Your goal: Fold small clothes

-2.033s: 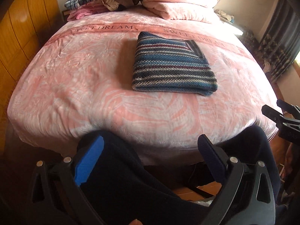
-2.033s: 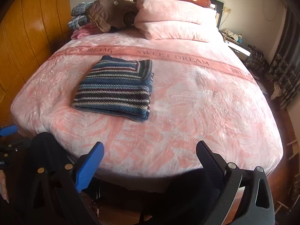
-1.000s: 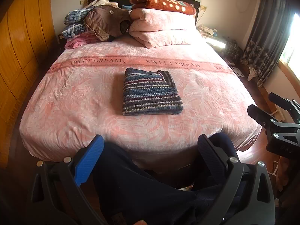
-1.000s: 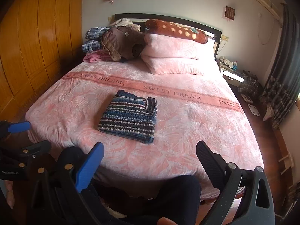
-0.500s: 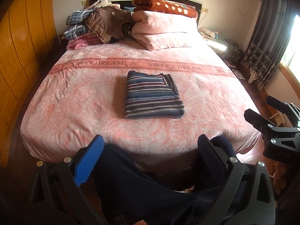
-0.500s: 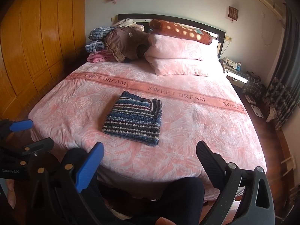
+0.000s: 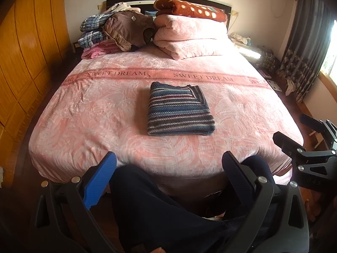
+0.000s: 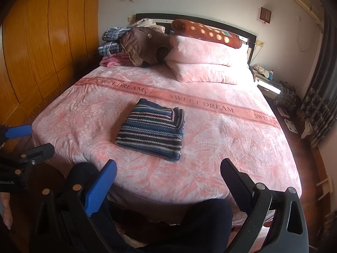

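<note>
Grippers sit low in both wrist views, held back from the foot of the bed. The left gripper [image 7: 168,168] fills the bottom of its frame with jaws spread wide and nothing between them, its blue pad at lower left, its black pad at lower right, above a dark trouser leg [image 7: 168,206]. The right gripper [image 8: 167,172] is likewise released and empty, pointing at the bed from slightly right of the other. At the left edge of the right wrist view stands an orange wooden wardrobe [image 8: 42,42]. The pink bedspread [image 8: 231,143] covers the middle of the frame, and the folded striped sweater [image 8: 152,130] lies flat near its centre, well apart from both grippers. Upper centre, stacked clothes [image 8: 118,44] and pink pillows [image 8: 206,61] rest against the headboard. Dark curtains [image 8: 324,88] hang at the right edge.
</note>
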`<state>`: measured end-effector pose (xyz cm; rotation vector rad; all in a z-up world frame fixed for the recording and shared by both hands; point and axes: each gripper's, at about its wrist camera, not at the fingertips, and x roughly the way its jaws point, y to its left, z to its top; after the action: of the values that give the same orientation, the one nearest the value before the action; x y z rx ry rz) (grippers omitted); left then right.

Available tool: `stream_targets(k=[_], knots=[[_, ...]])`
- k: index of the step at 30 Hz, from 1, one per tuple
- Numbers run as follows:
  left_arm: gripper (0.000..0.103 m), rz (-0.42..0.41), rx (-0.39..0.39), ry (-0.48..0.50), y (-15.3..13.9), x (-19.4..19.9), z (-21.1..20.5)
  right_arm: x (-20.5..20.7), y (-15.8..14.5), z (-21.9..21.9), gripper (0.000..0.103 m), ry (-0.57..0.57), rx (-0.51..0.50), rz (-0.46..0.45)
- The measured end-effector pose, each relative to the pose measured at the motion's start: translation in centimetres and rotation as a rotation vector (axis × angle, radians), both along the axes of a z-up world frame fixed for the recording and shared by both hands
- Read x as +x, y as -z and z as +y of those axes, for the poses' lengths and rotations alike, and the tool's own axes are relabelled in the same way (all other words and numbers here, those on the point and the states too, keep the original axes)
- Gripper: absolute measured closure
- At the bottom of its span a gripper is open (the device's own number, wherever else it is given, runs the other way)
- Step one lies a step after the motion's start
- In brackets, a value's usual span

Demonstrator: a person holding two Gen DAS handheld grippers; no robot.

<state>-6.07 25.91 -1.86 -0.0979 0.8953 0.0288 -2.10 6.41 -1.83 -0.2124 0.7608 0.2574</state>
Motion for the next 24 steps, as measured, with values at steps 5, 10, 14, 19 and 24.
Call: stream_targets(k=[5,10,14,19,24], knots=[[0.003,-0.004,0.013,-0.008,0.1,0.4,-0.1,0.1,-0.1,0.0,0.004,-0.004,0.000,-0.041],[0.003,0.005,0.019,-0.008,0.4,0.9,-0.3,0.4,0.5,0.6,0.004,-0.028,0.003,-0.030],[0.003,0.023,0.016,-0.012,1.0,1.3,-0.2,1.0,1.2,0.9,0.004,-0.033,0.003,-0.012],[0.003,0.039,0.024,-0.018,1.7,2.2,0.0,1.7,2.0,0.7,0.004,-0.022,0.004,-0.001],[0.003,0.054,0.028,-0.020,2.2,2.9,0.0,2.4,2.1,0.6,0.004,-0.016,0.007,0.001]])
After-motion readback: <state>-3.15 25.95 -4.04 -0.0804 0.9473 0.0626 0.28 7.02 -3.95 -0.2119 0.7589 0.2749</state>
